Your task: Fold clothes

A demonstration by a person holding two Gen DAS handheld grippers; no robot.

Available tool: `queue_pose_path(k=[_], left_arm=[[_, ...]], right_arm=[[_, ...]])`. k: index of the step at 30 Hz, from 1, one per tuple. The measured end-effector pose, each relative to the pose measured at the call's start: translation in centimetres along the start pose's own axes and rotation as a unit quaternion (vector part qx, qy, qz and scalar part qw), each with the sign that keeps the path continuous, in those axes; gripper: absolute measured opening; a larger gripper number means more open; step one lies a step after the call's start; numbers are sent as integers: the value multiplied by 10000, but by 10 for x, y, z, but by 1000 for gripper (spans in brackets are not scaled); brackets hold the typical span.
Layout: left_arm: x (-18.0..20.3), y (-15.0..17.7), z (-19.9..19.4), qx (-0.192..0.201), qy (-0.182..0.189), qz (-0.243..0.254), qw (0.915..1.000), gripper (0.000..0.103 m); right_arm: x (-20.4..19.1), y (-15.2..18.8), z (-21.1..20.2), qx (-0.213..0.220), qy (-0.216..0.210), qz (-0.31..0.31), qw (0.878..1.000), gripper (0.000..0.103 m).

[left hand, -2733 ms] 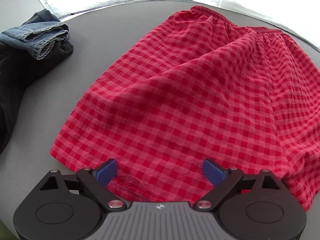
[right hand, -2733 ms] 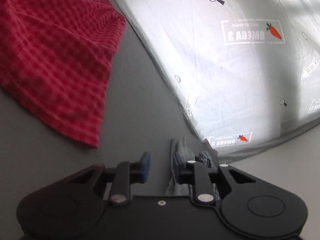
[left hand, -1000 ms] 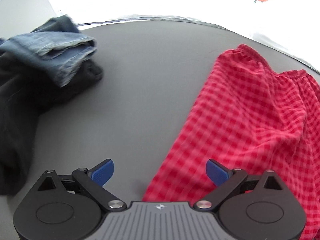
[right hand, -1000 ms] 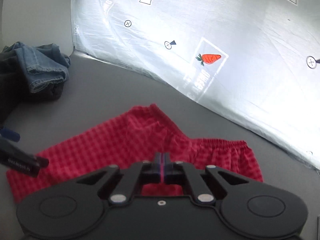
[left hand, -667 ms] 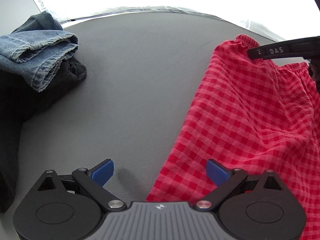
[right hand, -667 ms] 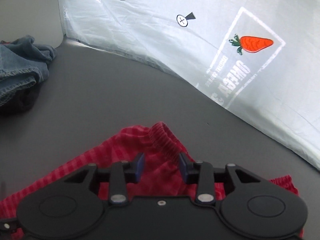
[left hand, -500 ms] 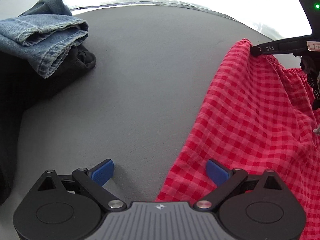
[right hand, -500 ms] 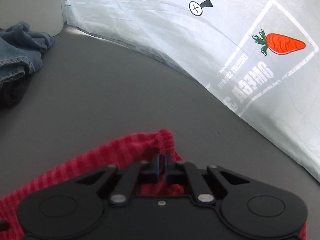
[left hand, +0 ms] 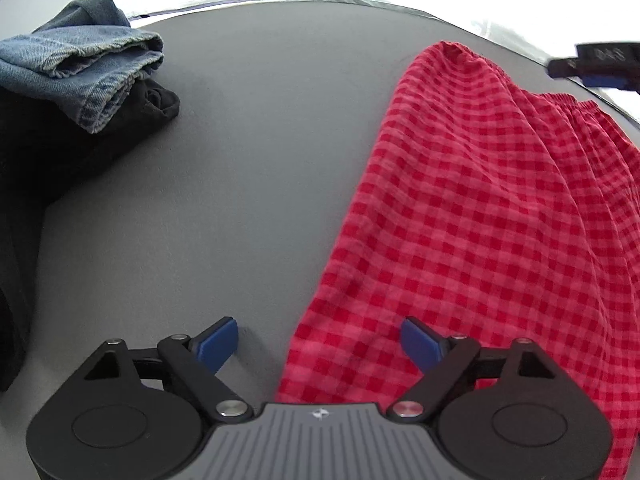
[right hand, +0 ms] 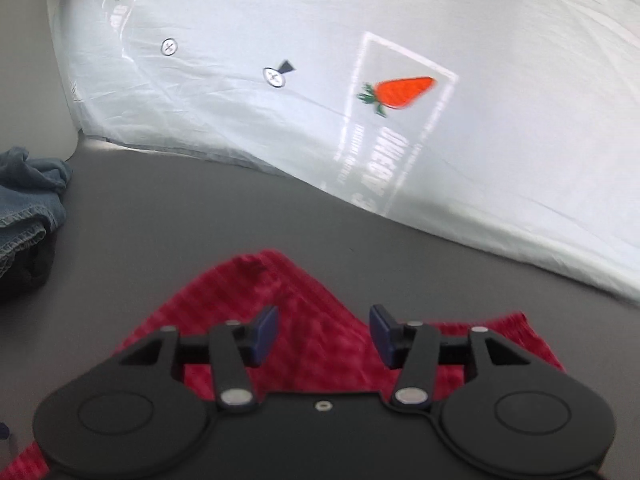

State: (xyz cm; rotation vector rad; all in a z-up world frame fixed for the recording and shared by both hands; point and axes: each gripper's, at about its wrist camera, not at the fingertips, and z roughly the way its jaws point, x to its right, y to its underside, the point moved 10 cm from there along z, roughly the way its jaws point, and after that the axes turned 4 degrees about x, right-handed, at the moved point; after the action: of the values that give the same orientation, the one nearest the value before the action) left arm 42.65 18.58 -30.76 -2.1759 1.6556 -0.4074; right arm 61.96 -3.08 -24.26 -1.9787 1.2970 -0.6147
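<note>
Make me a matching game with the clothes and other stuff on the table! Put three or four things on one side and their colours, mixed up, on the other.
Things:
1. checked shorts
2. folded jeans
3. carrot picture
4. table top

Colours:
A. orange
B. grey
C. red
D. blue

Pairs: 1-C, 2-D, 3-A, 4-B
</note>
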Motion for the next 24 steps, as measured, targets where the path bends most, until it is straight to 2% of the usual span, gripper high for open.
queue_pose_path(k=[3, 5, 7, 9, 10, 12, 13, 16, 19, 22, 24], left_arm=[[-1, 3, -5, 65, 87, -145, 9998, 76], [-1, 5, -9, 104, 156, -245, 9995, 60], [1, 8, -15, 114, 363, -354, 9987, 58], [2, 11, -18, 123, 531, -464, 9974, 53], [1, 13, -18, 130, 563, -570, 9967, 48], [-2, 15, -19, 170, 590, -772, 9951, 30], [-3, 15, -19, 160, 675, -899, 9935, 2], [-3, 12, -23, 278, 912, -1213, 9880, 1], [9, -2, -45, 559, 996, -1040, 9880, 0], [43, -26, -85, 921, 1583, -979, 9782, 0], [83, -42, -111, 1201, 1939, -644, 9715, 0]], right_arm=[[32, 58, -49, -339, 330, 315, 9984, 56], [45, 98, -78, -564, 478, 479, 9961, 55], [57, 138, -104, -765, 619, 686, 9928, 55], [64, 166, -122, -877, 709, 1076, 9878, 55], [66, 176, -128, -911, 737, 1262, 9851, 55], [69, 192, -135, -951, 777, 1597, 9795, 55], [70, 195, -137, -935, 804, 1682, 9780, 54], [76, 187, -143, -722, 886, 1774, 9775, 53], [86, 178, -153, -467, 873, 2002, 9747, 53], [93, 179, -166, -341, 908, 1960, 9758, 53], [96, 182, -174, -294, 931, 1925, 9764, 53]])
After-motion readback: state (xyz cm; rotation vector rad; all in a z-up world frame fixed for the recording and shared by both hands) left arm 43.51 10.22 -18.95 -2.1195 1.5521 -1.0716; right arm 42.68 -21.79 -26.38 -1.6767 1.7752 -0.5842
